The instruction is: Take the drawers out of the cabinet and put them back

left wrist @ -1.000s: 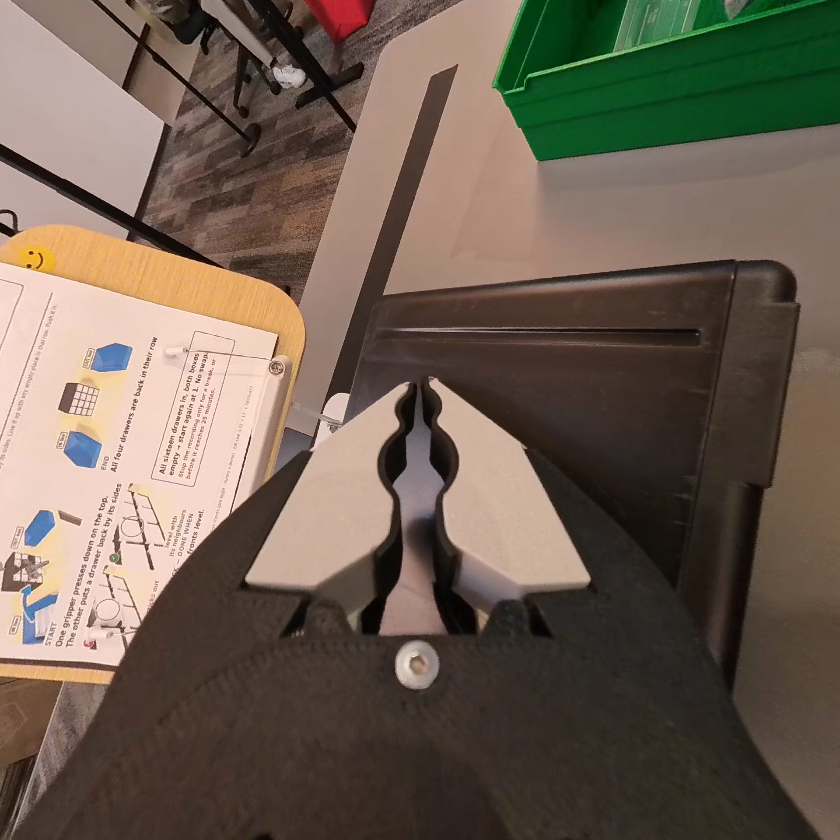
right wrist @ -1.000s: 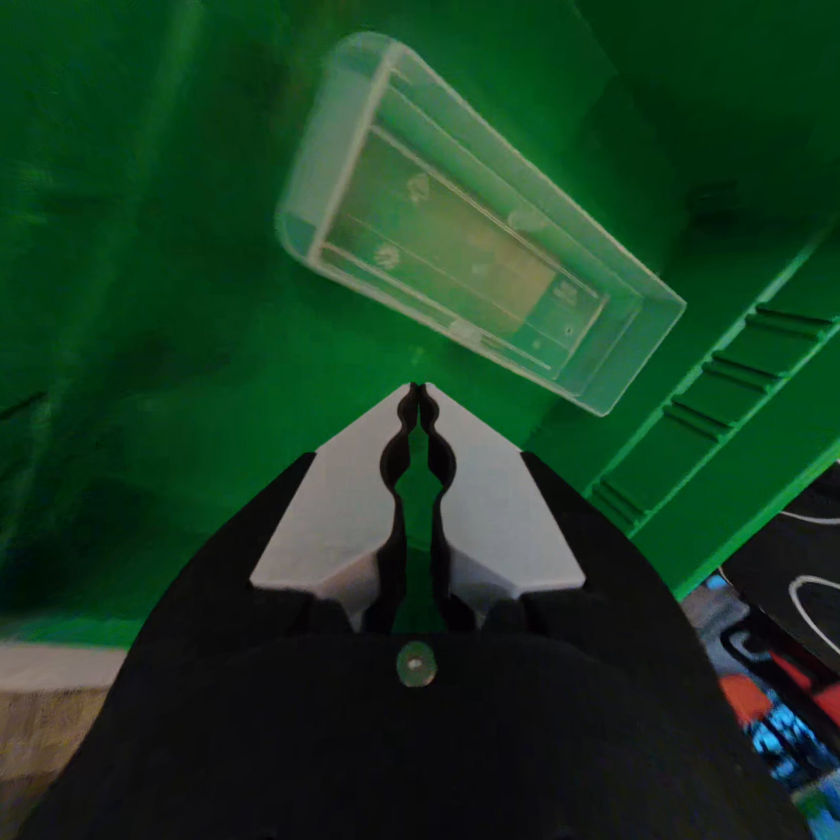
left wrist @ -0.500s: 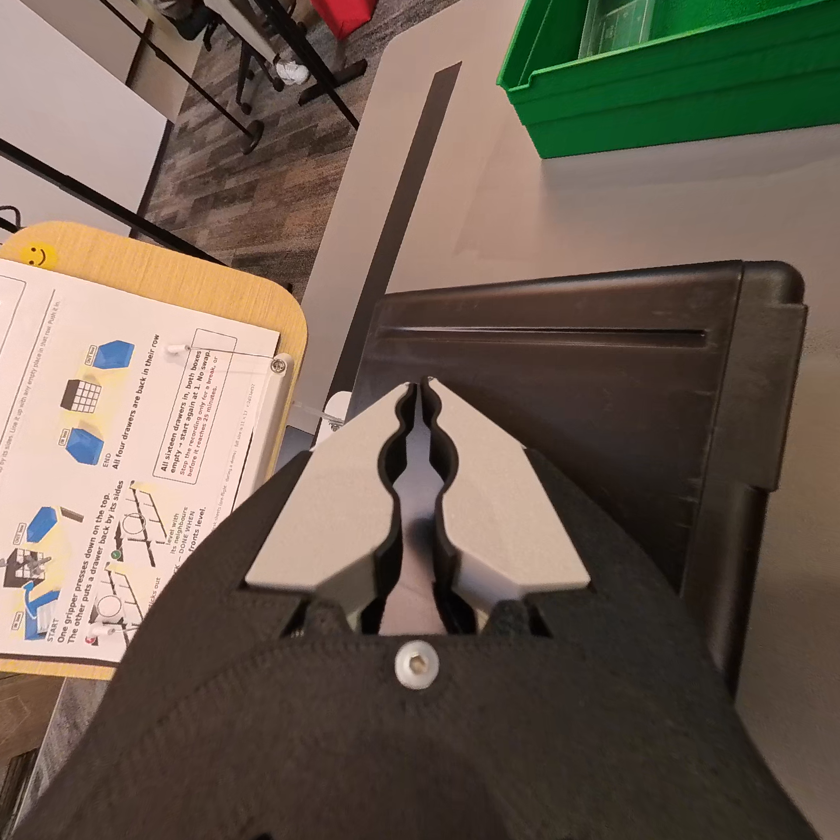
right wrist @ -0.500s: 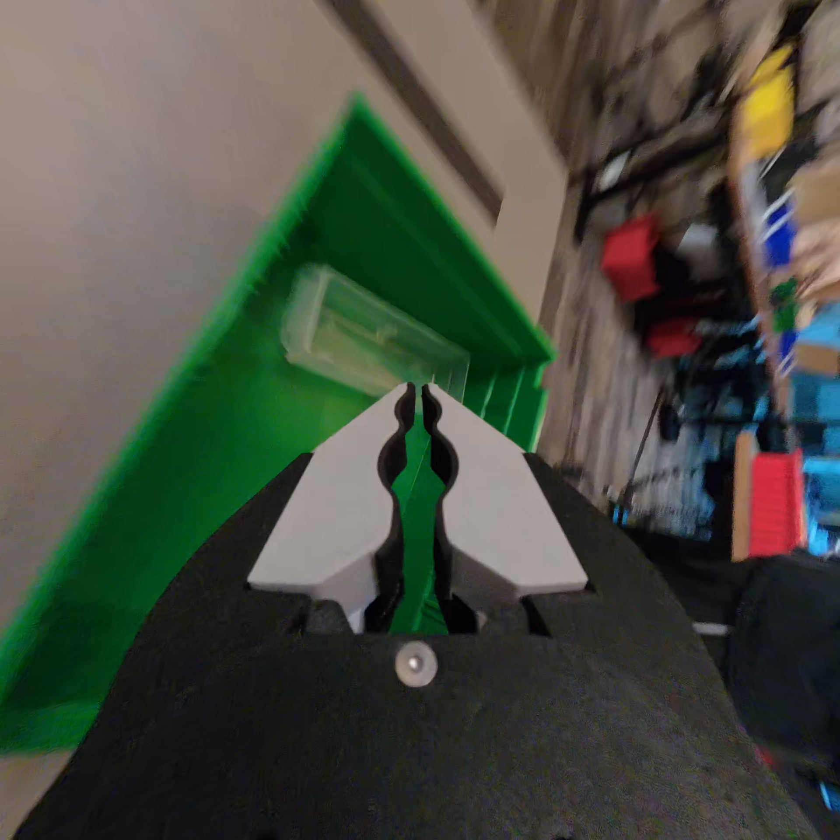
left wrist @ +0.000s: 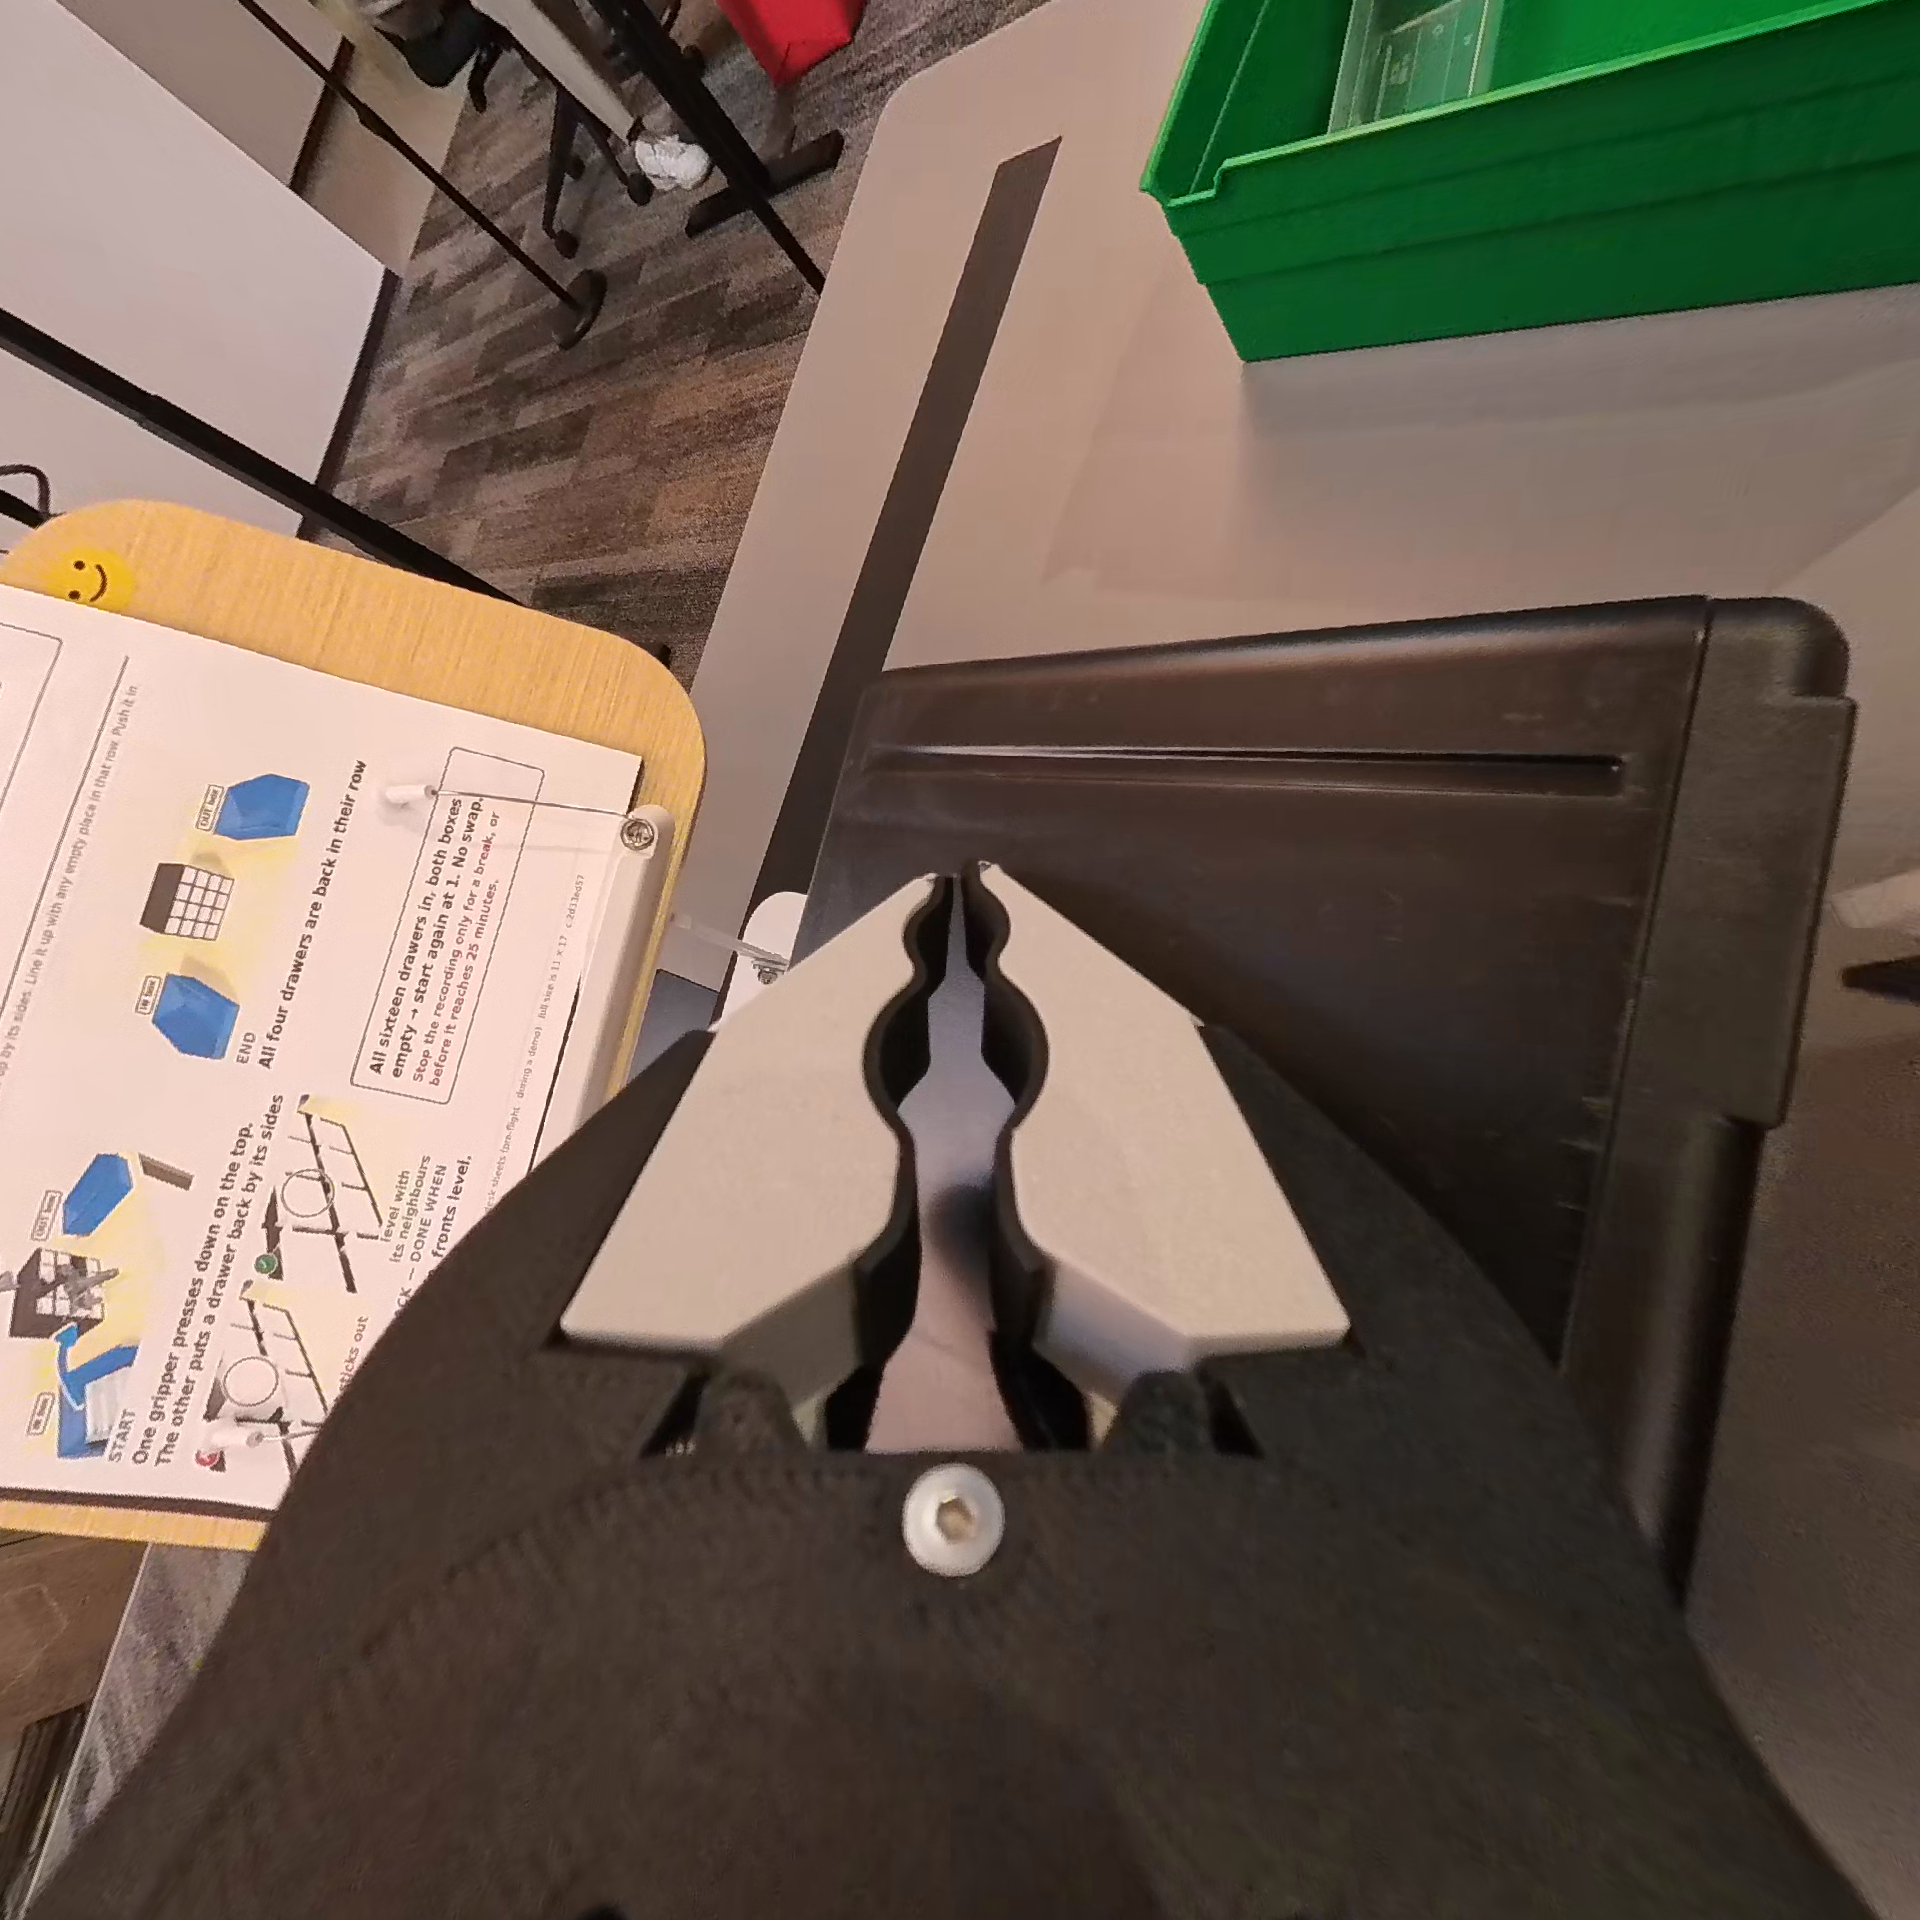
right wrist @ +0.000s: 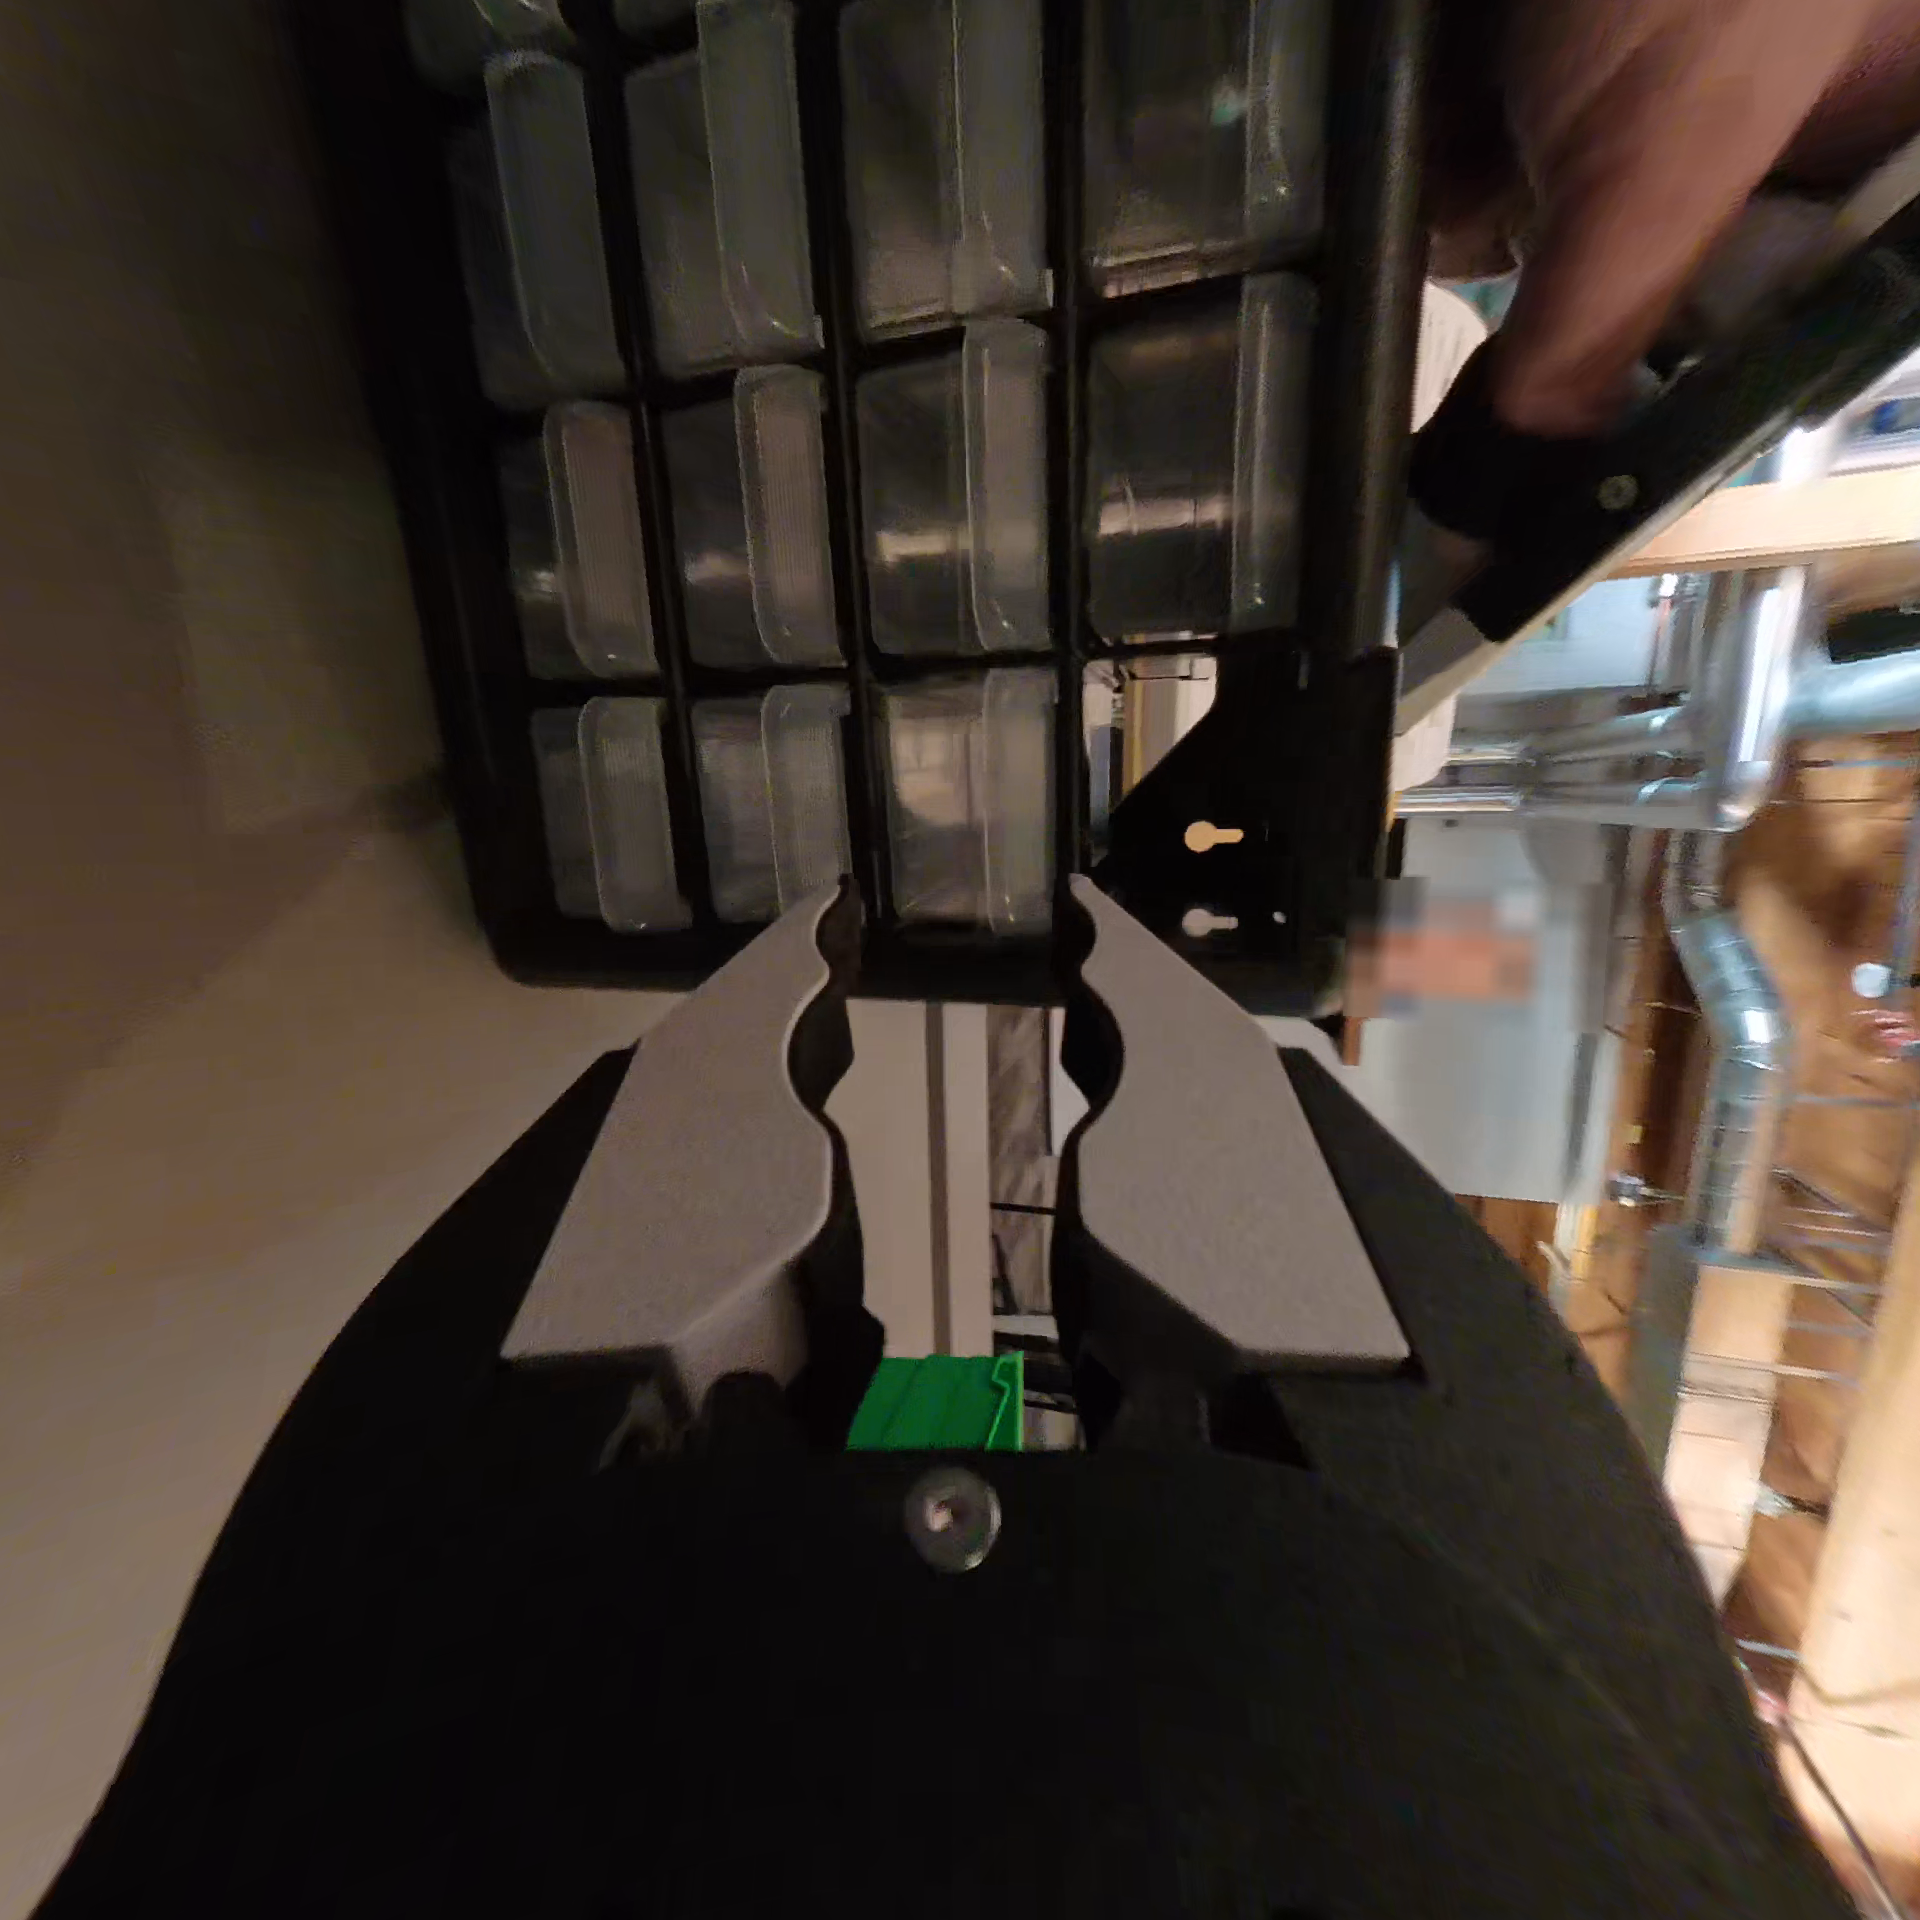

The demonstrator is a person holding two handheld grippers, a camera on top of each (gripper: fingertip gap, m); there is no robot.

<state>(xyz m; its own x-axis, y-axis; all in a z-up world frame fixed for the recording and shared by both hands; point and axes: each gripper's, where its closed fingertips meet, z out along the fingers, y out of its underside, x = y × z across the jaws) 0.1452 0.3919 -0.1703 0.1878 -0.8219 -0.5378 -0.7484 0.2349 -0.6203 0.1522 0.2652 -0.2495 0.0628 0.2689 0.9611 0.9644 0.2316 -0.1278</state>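
My left tool [left wrist: 961,883] rests with its two grey fingers [left wrist: 790,1101] drawn together, tips nearly meeting, nothing between them. It sits over the flat black top of the cabinet [left wrist: 1351,883], which fills the middle and right of the left wrist view. In the upper right of that frame a green bin [left wrist: 1558,208] stands on the pale surface [left wrist: 1351,468], well apart from the cabinet, with a clear drawer [left wrist: 1413,52] lying inside it. At the left, a printed instruction sheet [left wrist: 260,1039] lies on a wooden board [left wrist: 312,623].

My right tool [right wrist: 961,899] stands spread wide, holding nothing. In the right wrist view it faces the cabinet front [right wrist: 935,468], which appears turned sideways across the upper half of the frame. Rows of clear drawers [right wrist: 769,561] sit in their slots. One slot [right wrist: 1195,790], just right of centre, is empty, showing the black back wall. My fingertips frame the drawer [right wrist: 961,800] beside that empty slot, close to it; I cannot tell if they touch. At the upper right, a hand [right wrist: 1662,208] grips the other tool against the cabinet's top.
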